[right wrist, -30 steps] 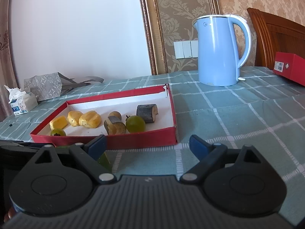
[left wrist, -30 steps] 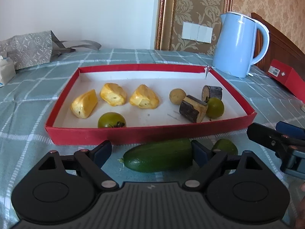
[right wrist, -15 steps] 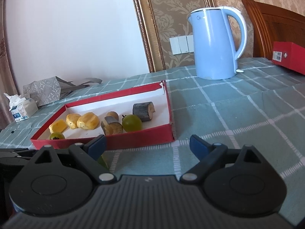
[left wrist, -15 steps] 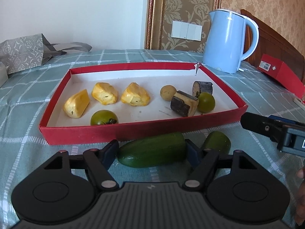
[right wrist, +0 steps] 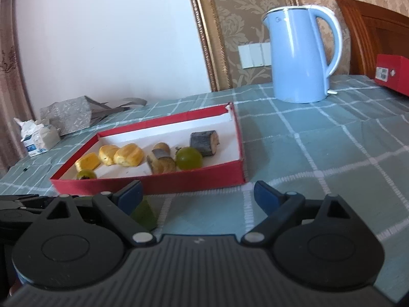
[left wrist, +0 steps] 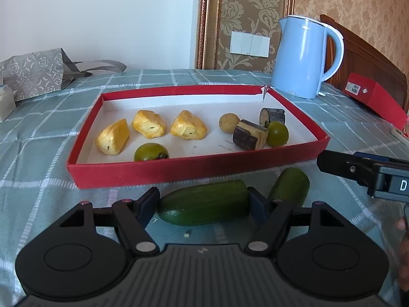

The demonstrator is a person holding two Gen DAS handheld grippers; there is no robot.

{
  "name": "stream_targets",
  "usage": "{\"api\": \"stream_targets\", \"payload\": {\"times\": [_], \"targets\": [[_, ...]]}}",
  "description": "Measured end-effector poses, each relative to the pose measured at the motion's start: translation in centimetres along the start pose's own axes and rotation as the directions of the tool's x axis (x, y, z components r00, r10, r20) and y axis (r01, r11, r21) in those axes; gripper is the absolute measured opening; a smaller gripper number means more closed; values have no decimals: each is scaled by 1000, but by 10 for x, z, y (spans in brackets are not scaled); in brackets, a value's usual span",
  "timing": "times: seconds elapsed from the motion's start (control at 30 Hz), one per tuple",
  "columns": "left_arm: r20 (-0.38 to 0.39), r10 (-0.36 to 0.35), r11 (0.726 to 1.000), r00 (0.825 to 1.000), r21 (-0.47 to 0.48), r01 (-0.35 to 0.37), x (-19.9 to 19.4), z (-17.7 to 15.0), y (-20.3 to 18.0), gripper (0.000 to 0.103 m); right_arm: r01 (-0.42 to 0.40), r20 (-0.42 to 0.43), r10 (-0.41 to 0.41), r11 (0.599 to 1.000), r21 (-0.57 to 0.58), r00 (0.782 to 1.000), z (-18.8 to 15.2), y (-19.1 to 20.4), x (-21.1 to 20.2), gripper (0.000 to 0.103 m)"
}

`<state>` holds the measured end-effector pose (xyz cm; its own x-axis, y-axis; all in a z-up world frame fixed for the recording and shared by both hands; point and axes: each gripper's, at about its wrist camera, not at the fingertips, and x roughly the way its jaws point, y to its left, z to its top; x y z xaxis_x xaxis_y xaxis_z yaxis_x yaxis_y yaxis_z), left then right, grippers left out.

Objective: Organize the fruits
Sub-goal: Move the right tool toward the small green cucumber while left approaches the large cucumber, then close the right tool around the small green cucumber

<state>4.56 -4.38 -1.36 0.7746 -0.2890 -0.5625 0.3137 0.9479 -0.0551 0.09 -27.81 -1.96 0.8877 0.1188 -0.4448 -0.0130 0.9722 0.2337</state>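
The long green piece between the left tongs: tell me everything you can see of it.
The long green piece is a smooth, dark green, cucumber-like chunk, rounded at its left end and cut flat at the right. It lies lengthwise across the left tongs, whose blue pads press on both ends. It sits just in front of the red tray, outside it, with a shorter green chunk close by its right end. Whether it touches the checked cloth is unclear.

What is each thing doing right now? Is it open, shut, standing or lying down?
Left claw: shut on the long cucumber piece.
Long cucumber piece: lying crosswise in front of the tray, gripped at both ends.
Short cucumber piece: lying on the cloth, free.
Right claw: open, holding nothing.
Red tray: no lid on it, fruit pieces inside.
Kettle: upright, lid shut.
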Motion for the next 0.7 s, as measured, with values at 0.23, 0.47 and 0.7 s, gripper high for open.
{"api": "stream_targets", "payload": {"times": [0.23,0.47,0.7], "targets": [[12,16,1000,1000,-13,-16,-17,-10,19,73,-84,-88,74,990,-111,993,-8,23,-8,93],[29,32,998,999,-58,-31,-24,-11,37,73,-110,-129,94,987,-120,987,-12,45,-8,92],[36,37,994,999,-101,-33,-25,-11,49,73,-65,-147,47,990,-121,988,-16,61,1,91]]}}
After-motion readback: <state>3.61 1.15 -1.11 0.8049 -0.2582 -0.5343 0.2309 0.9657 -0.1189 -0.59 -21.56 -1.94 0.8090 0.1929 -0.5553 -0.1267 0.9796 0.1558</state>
